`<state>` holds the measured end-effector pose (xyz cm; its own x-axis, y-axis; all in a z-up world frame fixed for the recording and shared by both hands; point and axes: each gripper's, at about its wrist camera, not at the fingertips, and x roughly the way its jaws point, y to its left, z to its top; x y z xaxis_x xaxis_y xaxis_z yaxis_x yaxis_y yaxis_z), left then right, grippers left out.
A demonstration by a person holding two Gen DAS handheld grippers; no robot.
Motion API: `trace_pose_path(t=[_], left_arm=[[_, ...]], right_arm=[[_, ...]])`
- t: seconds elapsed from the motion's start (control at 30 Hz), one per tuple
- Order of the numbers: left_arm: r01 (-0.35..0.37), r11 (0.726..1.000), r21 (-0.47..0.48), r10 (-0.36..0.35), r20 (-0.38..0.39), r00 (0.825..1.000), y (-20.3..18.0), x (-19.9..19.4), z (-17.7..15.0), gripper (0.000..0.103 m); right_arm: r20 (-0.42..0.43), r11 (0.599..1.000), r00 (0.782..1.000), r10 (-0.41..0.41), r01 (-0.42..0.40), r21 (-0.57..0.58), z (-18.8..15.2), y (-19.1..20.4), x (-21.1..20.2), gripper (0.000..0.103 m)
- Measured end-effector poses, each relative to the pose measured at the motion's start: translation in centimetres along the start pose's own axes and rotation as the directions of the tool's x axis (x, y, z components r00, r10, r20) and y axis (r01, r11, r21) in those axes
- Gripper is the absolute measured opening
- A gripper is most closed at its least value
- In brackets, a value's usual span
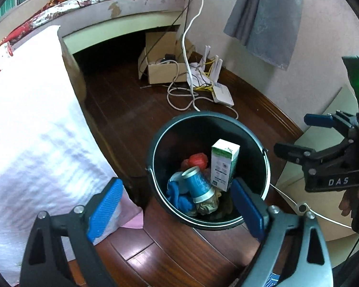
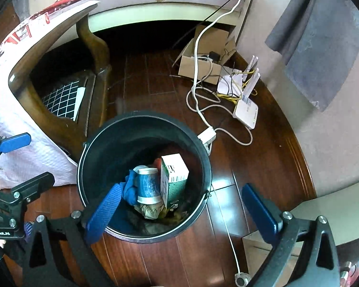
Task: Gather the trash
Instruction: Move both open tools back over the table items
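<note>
— While both tools are hovering over the floor, how are they standing?
— Left gripper (image 1: 177,210) and right gripper (image 2: 189,205): jaws gaping, carrying nothing.
— Trash?
— Sitting in the black bucket (image 2: 203,160): blue cup (image 2: 148,186), green-white carton (image 2: 174,179) (leaning). Router (image 2: 246,113) lying beyond.

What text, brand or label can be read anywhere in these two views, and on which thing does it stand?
"DAS": white letters on the body of the right gripper, seen from the left wrist view.
Mirrored white lettering on the left gripper body in the right wrist view: not legible.
White-and-green carton in the black bucket: printed lines, too small to read.
Red-and-white tag on the bed edge: blurred.
White router label: too small.
</note>
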<state>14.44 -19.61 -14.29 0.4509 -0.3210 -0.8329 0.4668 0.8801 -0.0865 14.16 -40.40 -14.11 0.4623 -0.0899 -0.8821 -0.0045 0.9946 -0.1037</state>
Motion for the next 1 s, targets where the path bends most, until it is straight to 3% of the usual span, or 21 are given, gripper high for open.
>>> trace_pose_path(t=[0.67, 1.0], left_arm=[[-0.072, 0.997, -0.006, 0.072, 0.134, 0.988, 0.7, -6.7, 1.7, 0.093], [-0.150, 0.987, -0.054, 0.159, 0.214, 0.964, 5.0, -11.1, 2.1, 0.094]], right_arm=[[0.135, 1.000, 0.991, 0.015, -0.017, 0.013, 0.7, 1.2, -6.4, 0.102], [0.231, 0.997, 0.971, 0.061, -0.051, -0.050, 3.8, 5.5, -9.9, 0.102]])
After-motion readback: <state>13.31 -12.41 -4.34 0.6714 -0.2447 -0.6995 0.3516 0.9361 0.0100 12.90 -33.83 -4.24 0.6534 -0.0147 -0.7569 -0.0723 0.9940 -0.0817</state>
